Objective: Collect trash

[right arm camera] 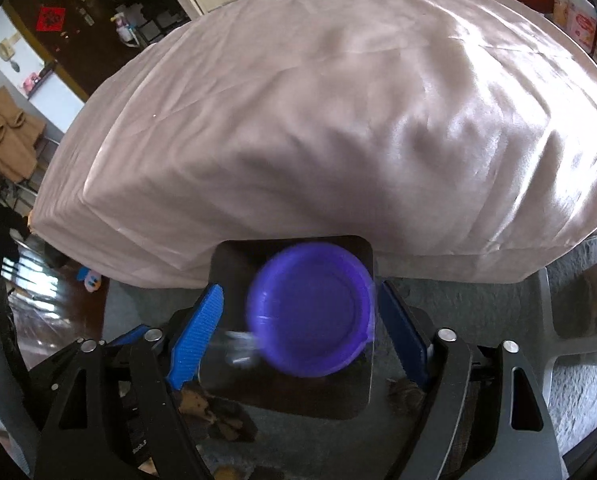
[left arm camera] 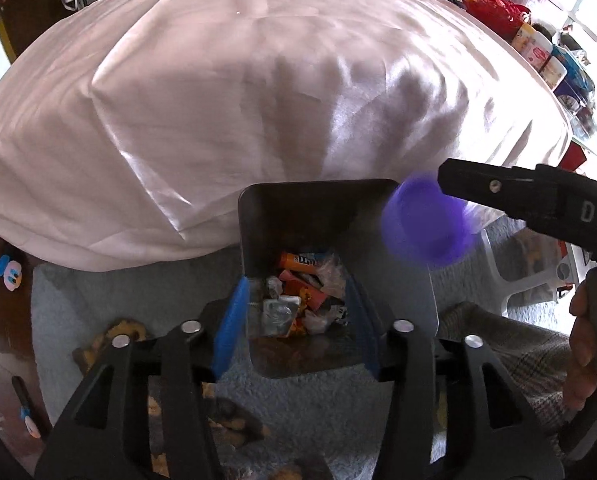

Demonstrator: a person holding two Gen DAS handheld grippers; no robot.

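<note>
A dark square trash bin (left arm camera: 258,216) stands on the carpet at the foot of the bed, with several wrappers (left arm camera: 302,296) inside. My left gripper (left arm camera: 296,320) is open above the bin's near side. A purple plastic cup (left arm camera: 426,224) is blurred in the air at the bin's right rim, just below my right gripper's fingers (left arm camera: 498,188). In the right wrist view the purple cup (right arm camera: 310,308) sits between the open blue pads (right arm camera: 196,332), apart from both, over the bin (right arm camera: 226,260). My right gripper (right arm camera: 298,332) is open.
A bed with a pale satin cover (left arm camera: 258,92) fills the background. Grey carpet (left arm camera: 326,412) with brown patches lies around the bin. A white frame (left arm camera: 510,280) stands at the right. Shelves with boxes (left arm camera: 546,56) are at the far right.
</note>
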